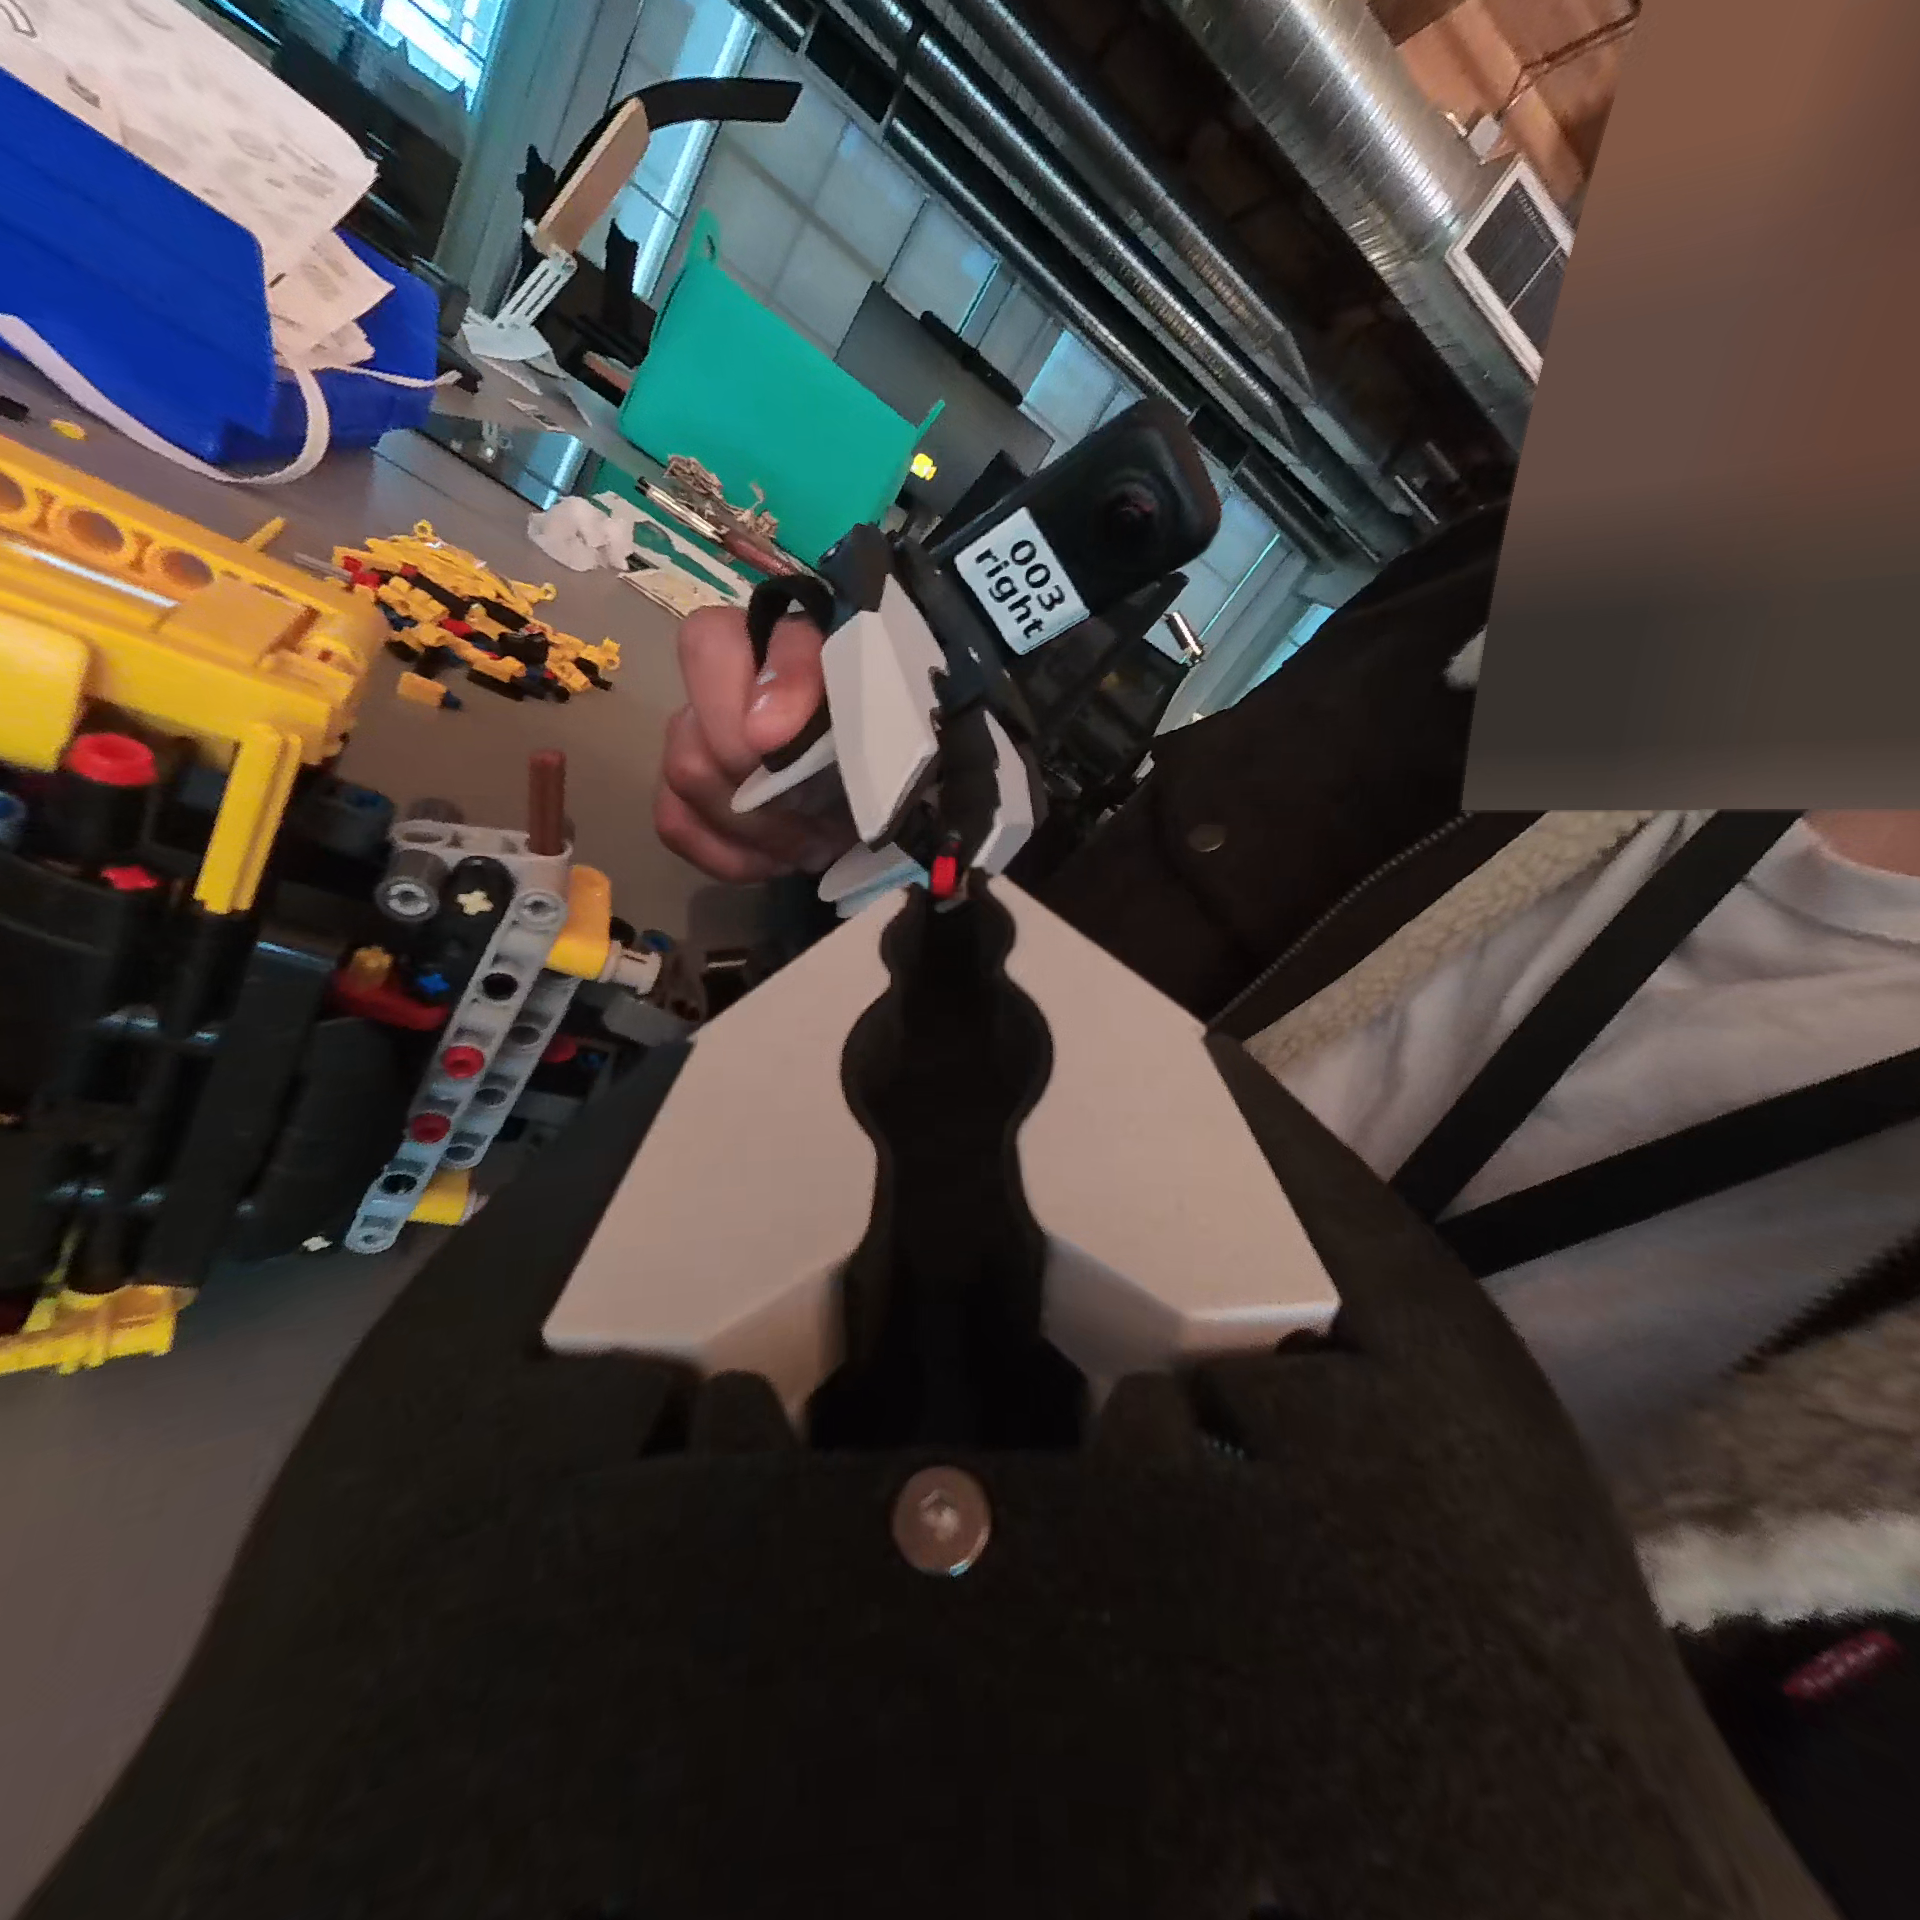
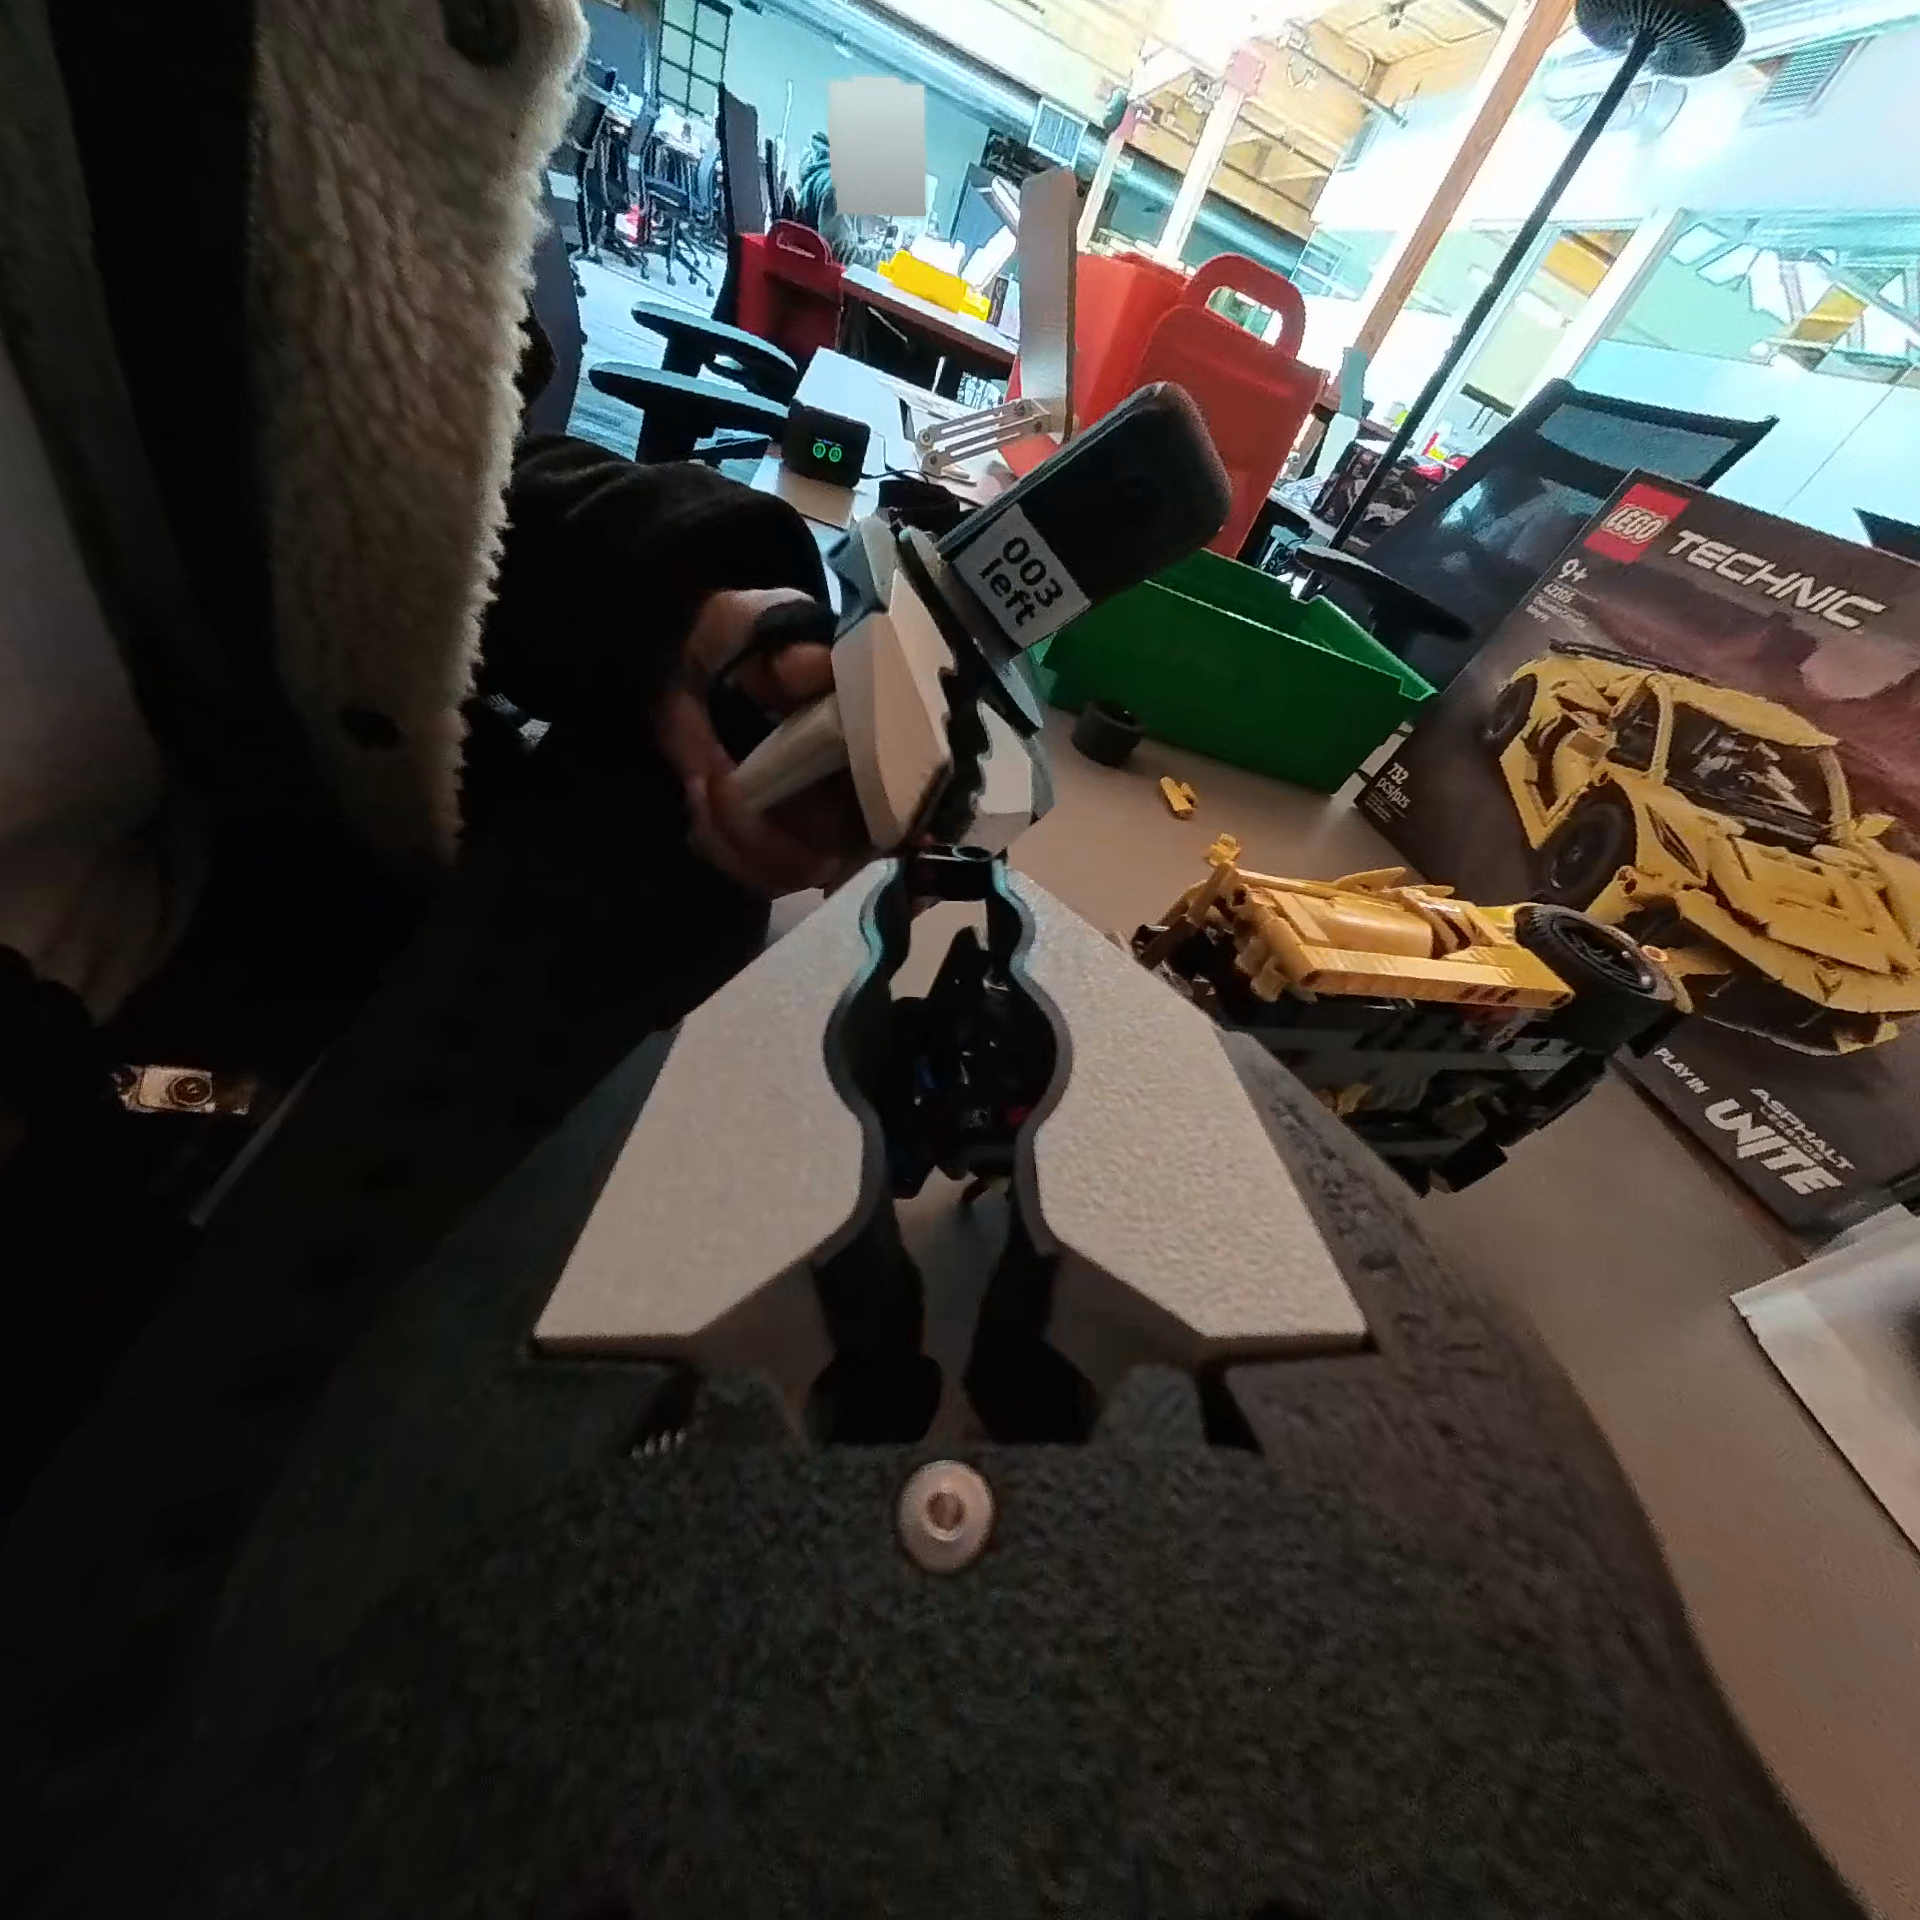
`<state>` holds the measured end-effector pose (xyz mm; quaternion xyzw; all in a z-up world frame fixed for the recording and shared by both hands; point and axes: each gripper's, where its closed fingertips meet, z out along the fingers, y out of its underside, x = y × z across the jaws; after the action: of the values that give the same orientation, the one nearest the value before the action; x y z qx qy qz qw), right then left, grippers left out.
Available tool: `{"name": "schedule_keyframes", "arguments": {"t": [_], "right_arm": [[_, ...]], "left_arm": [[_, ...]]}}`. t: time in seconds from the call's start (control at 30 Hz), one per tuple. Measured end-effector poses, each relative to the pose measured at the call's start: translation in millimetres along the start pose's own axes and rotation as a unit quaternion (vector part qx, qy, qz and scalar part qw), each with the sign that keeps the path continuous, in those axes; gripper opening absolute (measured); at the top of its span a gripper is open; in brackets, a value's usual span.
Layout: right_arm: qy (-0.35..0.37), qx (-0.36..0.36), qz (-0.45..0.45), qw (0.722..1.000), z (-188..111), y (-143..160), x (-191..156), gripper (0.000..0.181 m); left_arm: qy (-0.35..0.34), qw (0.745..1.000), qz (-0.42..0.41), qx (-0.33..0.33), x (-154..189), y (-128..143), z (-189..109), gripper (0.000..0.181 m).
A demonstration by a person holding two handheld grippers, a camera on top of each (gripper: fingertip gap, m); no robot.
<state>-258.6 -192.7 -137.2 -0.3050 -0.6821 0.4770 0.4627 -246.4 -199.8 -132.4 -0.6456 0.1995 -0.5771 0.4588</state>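
My left gripper [image 1: 943, 902] is shut, its black pads pressed together, with a small red pin [image 1: 943, 873] pinched at its tips. My right gripper [image 2: 951, 883] is shut on a small black brick assembly [image 2: 961, 1070], whose thin black end piece [image 2: 951, 860] sticks out at its tips. The two grippers point at each other, tip to tip, above the table near a person's coat. The right gripper [image 1: 935, 847] shows in the left wrist view, held by a hand [image 1: 717, 748]. The left gripper [image 2: 940, 831] shows in the right wrist view.
A half-built yellow and black brick car [image 1: 156, 748] [image 2: 1403, 997] lies on the grey table [image 1: 156, 1507]. Loose yellow and black pieces [image 1: 478, 613] lie behind it. A blue bin [image 1: 125, 281], a green bin [image 2: 1226, 665], a black tyre [image 2: 1107, 732] and the set's box [image 2: 1714, 831] stand around.
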Motion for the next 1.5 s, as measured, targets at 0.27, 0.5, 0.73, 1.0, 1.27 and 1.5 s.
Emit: {"name": "schedule_keyframes", "arguments": {"t": [0.27,0.5,0.73,1.0,1.27,1.5], "right_arm": [[-0.017,0.009,0.009,1.000,2,-3,-6,0.014],[-0.022,0.013,0.022,0.999,1,-4,-7,0.014],[-0.054,0.019,0.042,0.997,-3,-5,-14,0.013],[-0.061,0.007,0.067,0.996,-12,3,-12,0.000],[-0.016,0.002,0.089,0.996,-13,8,4,0.000],[0.063,0.011,0.127,0.990,-27,15,34,0.000]], "left_arm": [[0.016,1.000,0.002,0.000,6,1,1,0.006],[-0.008,0.999,0.053,-0.001,7,1,2,0.004],[-0.023,0.993,0.113,-0.018,13,7,4,0.002],[-0.002,0.993,0.119,0.006,23,0,-2,0.000],[-0.042,0.992,0.119,0.005,6,-3,-13,0.000],[-0.139,0.978,0.152,0.005,-5,-3,-58,0.000]]}}
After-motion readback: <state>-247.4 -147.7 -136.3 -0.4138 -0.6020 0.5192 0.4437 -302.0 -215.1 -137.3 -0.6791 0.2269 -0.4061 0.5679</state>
